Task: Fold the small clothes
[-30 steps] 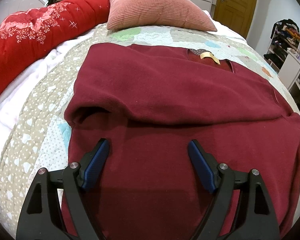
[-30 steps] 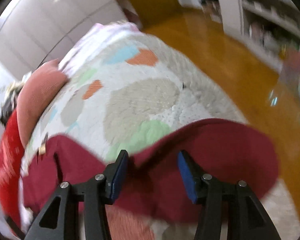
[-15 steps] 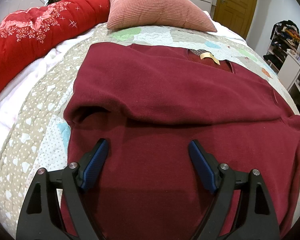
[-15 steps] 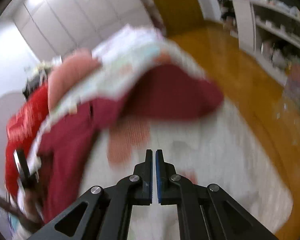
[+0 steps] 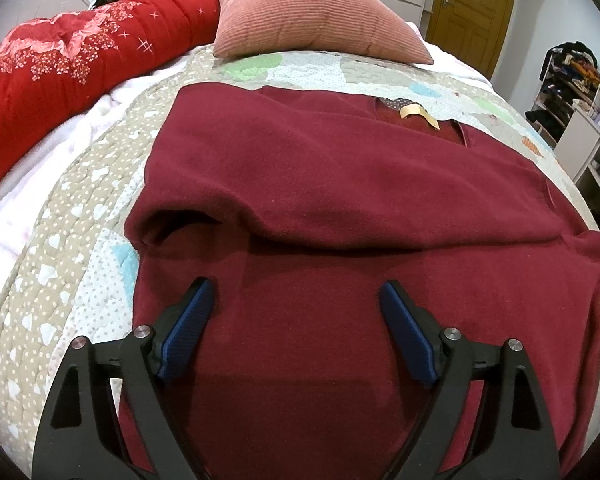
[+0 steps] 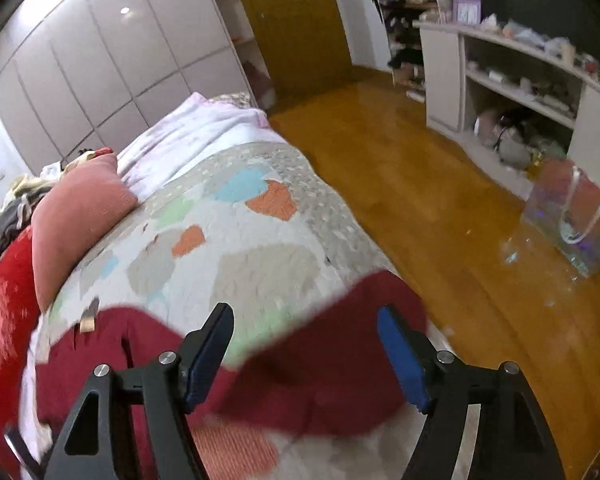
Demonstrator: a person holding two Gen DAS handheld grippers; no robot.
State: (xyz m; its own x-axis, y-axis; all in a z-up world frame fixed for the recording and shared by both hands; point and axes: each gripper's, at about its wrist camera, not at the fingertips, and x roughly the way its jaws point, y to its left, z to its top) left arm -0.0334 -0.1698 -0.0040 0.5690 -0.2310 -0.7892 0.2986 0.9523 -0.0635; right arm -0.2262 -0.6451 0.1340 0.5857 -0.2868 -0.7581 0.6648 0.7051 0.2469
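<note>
A dark red sweater lies flat on the quilted bed, one sleeve folded across its body, a tan neck label at the far side. My left gripper is open and empty, hovering over the sweater's lower body. In the right wrist view the sweater's other sleeve lies spread toward the bed's edge. My right gripper is open and empty just above that sleeve.
A pink pillow and a red quilt roll lie at the head of the bed. The patchwork quilt ends at a wooden floor on the right, with white shelves and a clear bag.
My right gripper was shut and swinging half a second ago; it is now open over the sleeve. My left gripper has held still, open.
</note>
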